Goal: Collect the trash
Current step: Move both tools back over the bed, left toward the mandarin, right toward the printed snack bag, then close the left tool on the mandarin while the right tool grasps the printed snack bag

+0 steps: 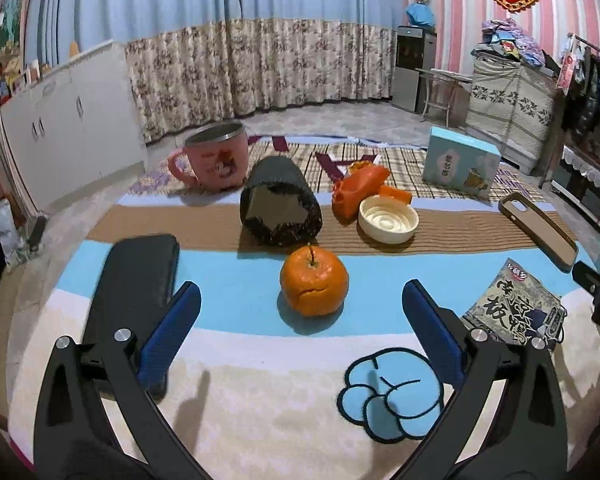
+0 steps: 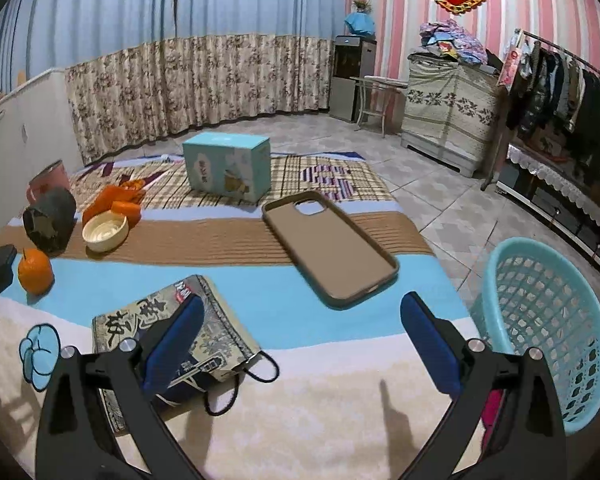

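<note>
Right wrist | step: nothing picked yet | both claws wide open, empty: right gripper [image 2: 300, 344], left gripper [image 1: 300, 336] | next: close on wrapper [image 2: 220, 320], drop into basket [image 2: 548, 320]

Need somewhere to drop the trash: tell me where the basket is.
The blue basket shows at the right edge of the right wrist view, on the tiled floor beside the blanket, right of the phone case.

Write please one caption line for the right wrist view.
Open right gripper above a printed snack packet, phone case ahead, turquoise basket at right.
</note>
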### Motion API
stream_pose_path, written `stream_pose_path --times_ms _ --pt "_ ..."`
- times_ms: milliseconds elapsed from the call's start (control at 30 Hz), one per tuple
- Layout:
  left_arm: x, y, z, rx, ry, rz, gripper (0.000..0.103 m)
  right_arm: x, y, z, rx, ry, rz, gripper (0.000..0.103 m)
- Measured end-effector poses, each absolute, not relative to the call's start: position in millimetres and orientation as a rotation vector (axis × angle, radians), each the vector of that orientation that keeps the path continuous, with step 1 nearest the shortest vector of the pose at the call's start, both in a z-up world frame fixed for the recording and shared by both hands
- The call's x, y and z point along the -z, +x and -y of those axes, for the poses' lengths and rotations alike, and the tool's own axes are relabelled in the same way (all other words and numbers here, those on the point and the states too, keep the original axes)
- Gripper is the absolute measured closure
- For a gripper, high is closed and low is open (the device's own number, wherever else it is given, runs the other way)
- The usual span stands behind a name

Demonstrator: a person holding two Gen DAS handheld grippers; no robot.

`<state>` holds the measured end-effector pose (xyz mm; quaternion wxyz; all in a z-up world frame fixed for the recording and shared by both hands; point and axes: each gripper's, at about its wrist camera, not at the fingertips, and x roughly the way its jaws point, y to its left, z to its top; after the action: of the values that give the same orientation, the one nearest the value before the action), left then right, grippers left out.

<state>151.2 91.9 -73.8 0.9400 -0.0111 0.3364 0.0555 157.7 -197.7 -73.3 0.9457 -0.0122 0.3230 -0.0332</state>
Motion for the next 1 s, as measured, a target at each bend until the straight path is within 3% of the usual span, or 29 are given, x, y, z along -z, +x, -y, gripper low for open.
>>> stream_pose_path --times_ms 433,467,533,733,867,933,1000 --pt "93.1 192.8 -90.4 -0.051 -0.087 -0.792 0.007 84.5 172.6 201.3 0.038 -0.065 -0.725 0.007" --pt "94.5 197.0 -90.4 -0.043 -0.088 -0.805 0.01 85.8 173.2 201.9 0.033 -0.062 -0.731 0.006" --pt "98.1 204.1 -91.3 -0.018 -0.096 -0.835 0.026 88.4 175.3 202.6 0.017 -0.057 -0.75 0.007" --pt "107.2 216.7 -95.5 -0.007 -0.099 -0.879 0.057 94.5 177.3 190.1 -0.022 -0.095 -0.772 0.007" --pt "106.0 214.3 -98.7 0.016 -0.115 -0.88 0.059 97.9 179.2 183.4 -0.059 -0.105 -0.794 0.009" --pt "105.3 209.3 -97.6 0.022 -0.101 -0.877 0.06 101.0 180.8 181.2 -0.084 -0.102 -0.818 0.024" --pt "103.3 203.4 -97.0 0.031 -0.096 -0.874 0.061 105.4 183.2 178.4 -0.108 -0.099 -0.852 0.032"
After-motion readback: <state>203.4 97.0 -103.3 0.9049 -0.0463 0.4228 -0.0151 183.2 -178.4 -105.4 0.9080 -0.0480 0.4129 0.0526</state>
